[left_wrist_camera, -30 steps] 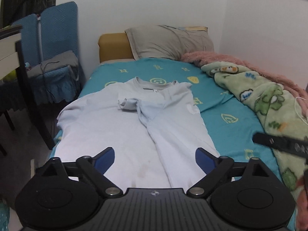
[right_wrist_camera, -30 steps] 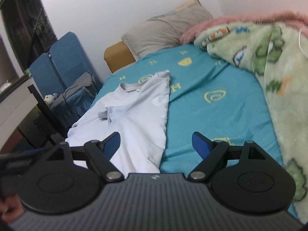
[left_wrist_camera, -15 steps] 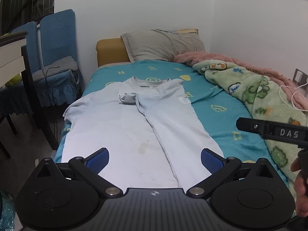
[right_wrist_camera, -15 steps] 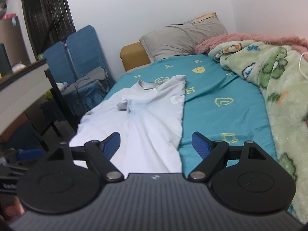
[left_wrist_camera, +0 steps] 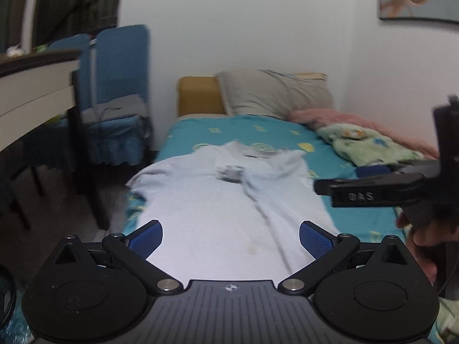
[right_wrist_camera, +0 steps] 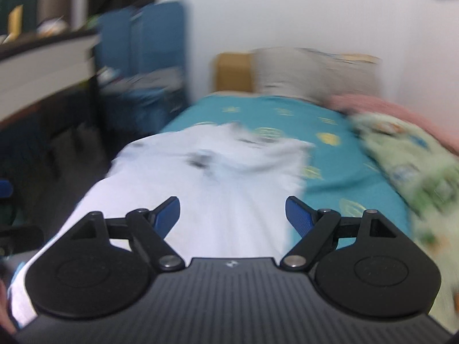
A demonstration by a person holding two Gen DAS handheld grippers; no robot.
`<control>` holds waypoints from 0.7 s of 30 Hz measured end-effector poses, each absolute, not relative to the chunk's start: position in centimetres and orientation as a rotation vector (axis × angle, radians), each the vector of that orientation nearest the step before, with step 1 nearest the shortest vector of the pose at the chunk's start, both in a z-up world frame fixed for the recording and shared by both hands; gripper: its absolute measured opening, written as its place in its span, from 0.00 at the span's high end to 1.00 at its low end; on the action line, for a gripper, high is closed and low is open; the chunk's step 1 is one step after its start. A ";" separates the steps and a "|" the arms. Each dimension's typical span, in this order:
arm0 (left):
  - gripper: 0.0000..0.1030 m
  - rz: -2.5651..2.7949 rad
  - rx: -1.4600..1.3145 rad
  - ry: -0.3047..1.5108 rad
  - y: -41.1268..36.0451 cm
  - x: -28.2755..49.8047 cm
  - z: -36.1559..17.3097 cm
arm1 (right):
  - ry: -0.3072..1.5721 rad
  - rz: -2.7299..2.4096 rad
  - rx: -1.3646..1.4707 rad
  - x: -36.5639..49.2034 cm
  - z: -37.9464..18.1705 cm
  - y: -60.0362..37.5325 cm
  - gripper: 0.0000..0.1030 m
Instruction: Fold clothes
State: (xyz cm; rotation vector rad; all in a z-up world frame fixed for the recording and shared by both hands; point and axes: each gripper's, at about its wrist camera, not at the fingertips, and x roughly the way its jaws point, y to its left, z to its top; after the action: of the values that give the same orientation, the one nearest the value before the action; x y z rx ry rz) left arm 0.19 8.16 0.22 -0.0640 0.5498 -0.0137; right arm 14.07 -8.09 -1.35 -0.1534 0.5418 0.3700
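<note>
A single bed with a teal patterned sheet fills the middle of the room, its head against the white wall. Along its right side lies a green fleece blanket with cartoon prints, with a pink fluffy blanket behind it and a grey pillow propped at the head. To the left of the bed stands a blue fabric-covered chair beside a dark-edged worktop. A pale blue short-sleeved shirt is spread flat on the near half of the bed, collar toward the pillow, its right side folded in over the middle. The left tongs hover above the shirt's hem, spread wide and empty. The right tongs also hang over the shirt, parted with nothing between them; the right wrist view is blurred.
</note>
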 end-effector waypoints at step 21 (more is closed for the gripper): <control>0.02 0.610 -0.480 0.746 24.4 6.7 -8.1 | 0.691 0.730 -0.637 34.8 -13.7 26.8 0.64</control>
State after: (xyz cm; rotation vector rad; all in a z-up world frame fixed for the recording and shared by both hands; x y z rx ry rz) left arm 6.69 24.42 -8.08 -0.4802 0.7458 0.6095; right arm 34.82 26.77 -13.68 -0.6373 0.6908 0.7296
